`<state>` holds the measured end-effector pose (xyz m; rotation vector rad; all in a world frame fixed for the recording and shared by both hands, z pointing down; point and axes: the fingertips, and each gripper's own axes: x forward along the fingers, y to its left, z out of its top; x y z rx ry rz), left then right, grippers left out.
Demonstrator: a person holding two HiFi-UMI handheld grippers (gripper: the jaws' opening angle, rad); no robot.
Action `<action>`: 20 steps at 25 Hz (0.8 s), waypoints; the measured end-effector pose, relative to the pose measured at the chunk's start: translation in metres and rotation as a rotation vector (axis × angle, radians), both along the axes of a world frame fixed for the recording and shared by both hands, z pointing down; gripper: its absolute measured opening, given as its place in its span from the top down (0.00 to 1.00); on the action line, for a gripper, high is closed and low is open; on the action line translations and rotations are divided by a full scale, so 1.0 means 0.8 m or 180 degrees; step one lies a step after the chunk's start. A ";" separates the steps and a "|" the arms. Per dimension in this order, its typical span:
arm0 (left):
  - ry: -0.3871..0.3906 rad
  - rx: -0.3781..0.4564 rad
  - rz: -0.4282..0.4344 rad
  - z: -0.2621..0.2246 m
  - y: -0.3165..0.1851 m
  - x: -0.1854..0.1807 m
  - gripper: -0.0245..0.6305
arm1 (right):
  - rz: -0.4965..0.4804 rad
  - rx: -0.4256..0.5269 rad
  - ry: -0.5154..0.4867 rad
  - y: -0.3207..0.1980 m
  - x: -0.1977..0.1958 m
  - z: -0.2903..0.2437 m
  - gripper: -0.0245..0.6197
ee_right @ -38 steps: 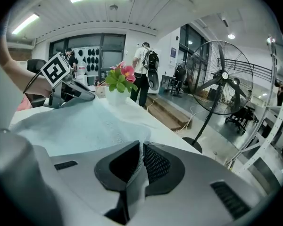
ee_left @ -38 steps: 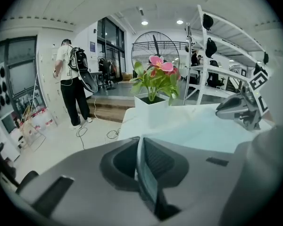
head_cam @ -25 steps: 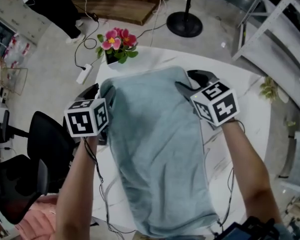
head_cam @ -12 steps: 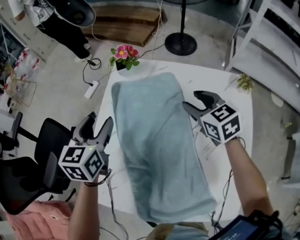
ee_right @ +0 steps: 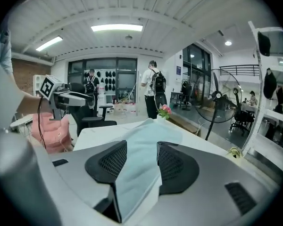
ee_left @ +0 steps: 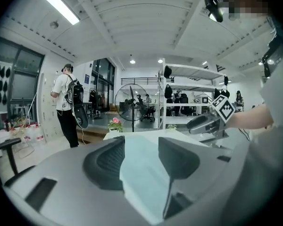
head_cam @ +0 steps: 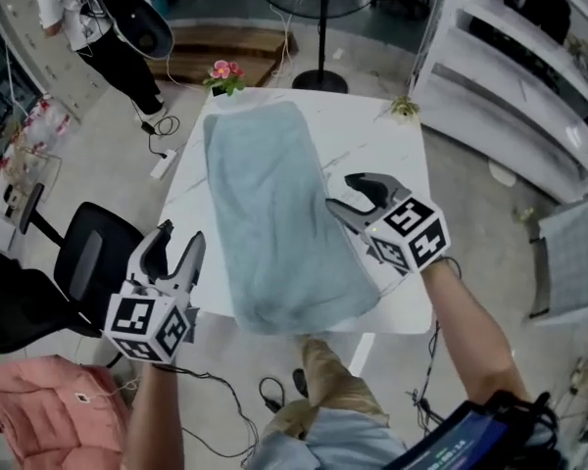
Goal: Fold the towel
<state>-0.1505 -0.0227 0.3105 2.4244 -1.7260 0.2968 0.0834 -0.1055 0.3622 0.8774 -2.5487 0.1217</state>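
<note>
On the table [head_cam: 382,145] a soft oblong towel [head_cam: 274,213] lies flat; empty right claw [head_cam: 345,192] gapes, empty left claw [head_cam: 179,235] closes.

The left gripper [head_cam: 175,243] is held out on the left side and points forward. Its two jaws stand apart and are closing a little, with nothing between them. The right gripper [head_cam: 347,193] is held out on the right side and points forward and a bit left. Its jaws stand apart and grip nothing. The left arm [head_cam: 158,421] and right arm [head_cam: 467,333] are bare and stretched out.
</note>
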 end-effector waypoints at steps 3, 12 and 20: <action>0.0093 -0.0048 0.0013 0.015 0.065 0.020 0.62 | -0.0041 -0.0039 0.0083 0.062 0.022 0.010 0.63; 0.0268 -0.0331 0.0021 0.107 0.168 0.074 0.62 | -0.0539 -0.0089 0.0545 0.200 0.068 0.091 0.63; 0.0329 -0.0409 -0.0122 0.154 0.200 0.101 0.62 | -0.1084 0.0049 0.0805 0.257 0.090 0.153 0.66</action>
